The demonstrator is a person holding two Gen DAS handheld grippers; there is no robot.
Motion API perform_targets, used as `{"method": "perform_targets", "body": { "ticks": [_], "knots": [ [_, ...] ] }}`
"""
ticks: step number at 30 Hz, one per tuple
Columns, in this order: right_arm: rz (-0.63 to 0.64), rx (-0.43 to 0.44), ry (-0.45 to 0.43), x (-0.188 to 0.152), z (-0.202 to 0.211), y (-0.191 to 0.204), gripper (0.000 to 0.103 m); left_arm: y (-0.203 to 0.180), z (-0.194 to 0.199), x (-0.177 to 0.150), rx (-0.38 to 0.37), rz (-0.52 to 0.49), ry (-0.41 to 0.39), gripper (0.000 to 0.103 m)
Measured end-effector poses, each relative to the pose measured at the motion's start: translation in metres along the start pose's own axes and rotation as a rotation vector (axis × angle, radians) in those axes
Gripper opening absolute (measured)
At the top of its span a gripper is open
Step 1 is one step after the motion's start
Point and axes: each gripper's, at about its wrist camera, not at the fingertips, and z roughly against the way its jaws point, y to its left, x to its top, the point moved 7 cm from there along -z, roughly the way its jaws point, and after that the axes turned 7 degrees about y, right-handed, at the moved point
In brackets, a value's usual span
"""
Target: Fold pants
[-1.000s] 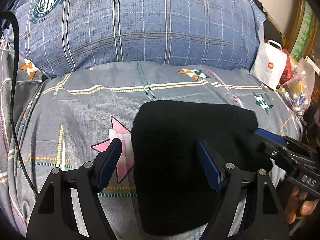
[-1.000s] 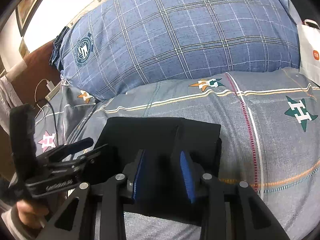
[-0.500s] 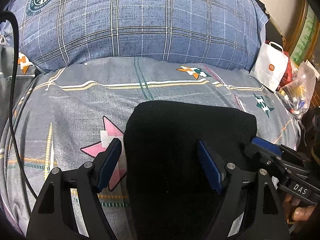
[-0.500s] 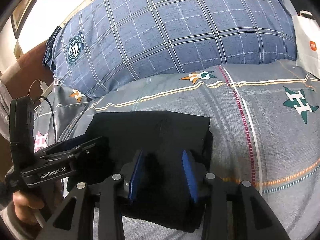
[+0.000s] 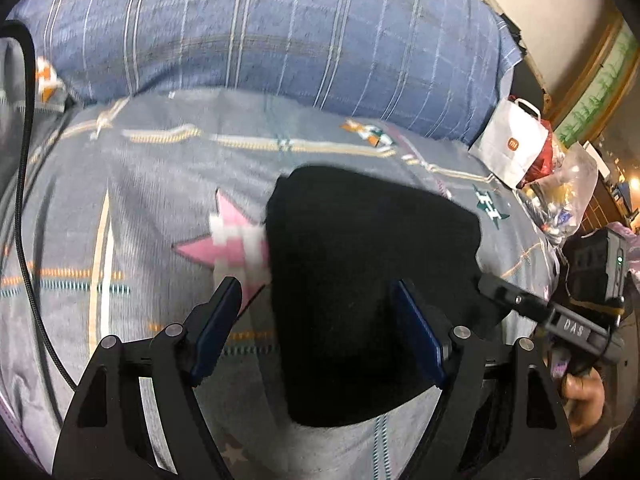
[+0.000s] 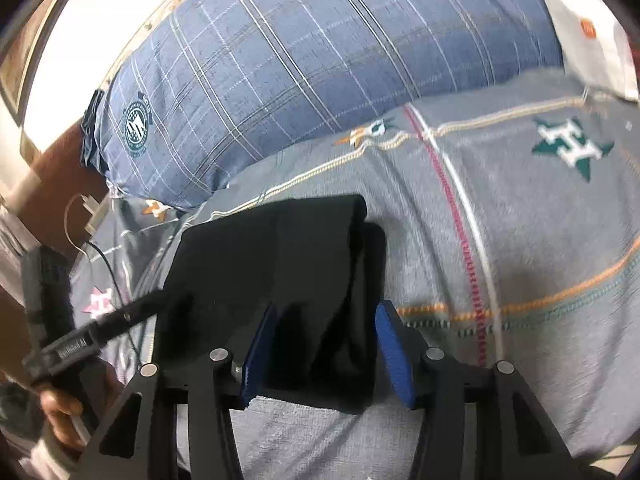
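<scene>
The black pants (image 5: 372, 288) lie folded into a compact rectangle on the grey patterned bed cover (image 5: 152, 184), in front of a blue plaid pillow (image 6: 320, 60). The left hand-held gripper (image 5: 316, 328) hangs over them with its blue-padded fingers spread wide, one either side of the bundle's left edge, holding nothing. The right hand-held gripper (image 6: 324, 352) (its view is blurred) also stands parted, its fingers straddling the near right corner without pinching it.
</scene>
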Motion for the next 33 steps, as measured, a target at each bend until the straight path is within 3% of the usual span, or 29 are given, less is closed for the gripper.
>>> {"method": "perform_targets", "body": {
  "ticks": [7,11,16,21,27,33],
  "knots": [
    [-0.115,0.127,0.022,0.003,-0.022,-0.014,0.062,-0.004,-0.02,-0.007,-0.077,0.009,0.04,0.081],
    [-0.098,0.152,0.002,0.007,-0.024,-0.01,0.064,-0.013,-0.032,-0.009,-0.095,-0.002,0.053,0.082],
    [0.003,0.088,-0.02,0.008,-0.016,0.009,0.047,-0.02,-0.027,-0.01,-0.086,-0.036,0.028,0.082],
    [0.067,0.108,-0.064,0.018,0.004,0.043,0.045,-0.02,0.004,0.004,-0.118,-0.037,-0.033,0.082],
    [0.151,0.156,-0.113,0.052,0.003,0.096,0.045,0.004,0.046,0.04,-0.082,-0.033,-0.129,0.082],
    [0.178,0.176,-0.111,0.087,-0.041,0.127,0.045,0.049,0.047,0.076,-0.001,-0.012,-0.15,0.082]
  ]
}}
